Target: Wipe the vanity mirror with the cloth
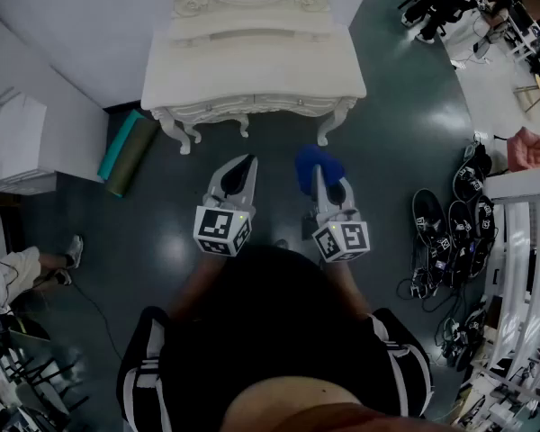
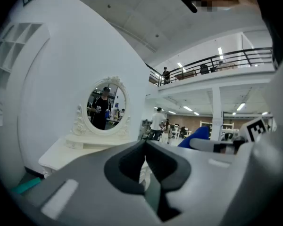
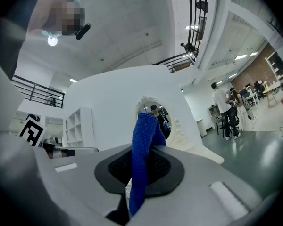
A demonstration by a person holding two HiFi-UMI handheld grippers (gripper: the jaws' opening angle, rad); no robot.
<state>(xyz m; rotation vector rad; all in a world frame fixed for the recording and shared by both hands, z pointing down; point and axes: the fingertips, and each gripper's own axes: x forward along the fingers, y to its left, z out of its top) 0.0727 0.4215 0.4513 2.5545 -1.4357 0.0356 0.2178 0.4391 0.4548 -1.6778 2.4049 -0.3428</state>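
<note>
**Left gripper** (image 1: pixel 245 165): lower centre of the head view, left of its partner, pointing towards the top of the frame. Its own view shows the jaws together with nothing between them.

**Right gripper** (image 1: pixel 329 187): just right of the left one, pointing the same way. Jaws clamped on the cloth.

**Cloth** (image 3: pixel 142 154): blue. One end stands up past the tips of the right jaws; the other runs down between them towards the bottom of the frame. In the head view it bunches over the jaw tips, near centre.

**Mirror** (image 2: pixel 107 108): oval with an ornate white frame, upright at the back of the dressing table.
- Head view: top centre, cut by the frame edge.
- Left gripper view: left of centre.
- Right gripper view: centre, partly behind the cloth.
- Well apart from both grippers, and the cloth is not touching it.

**Dressing table** (image 1: pixel 252 70): white with carved, curved legs, against a white wall, upper centre.

**Rolled mats** (image 1: pixel 124 154): two, one teal and one olive, side by side on the dark floor (image 1: pixel 405 124), left of the table.

**Shoes** (image 1: pixel 454 223): several dark ones at the right side, beside a white rack (image 1: pixel 522 241).
</note>
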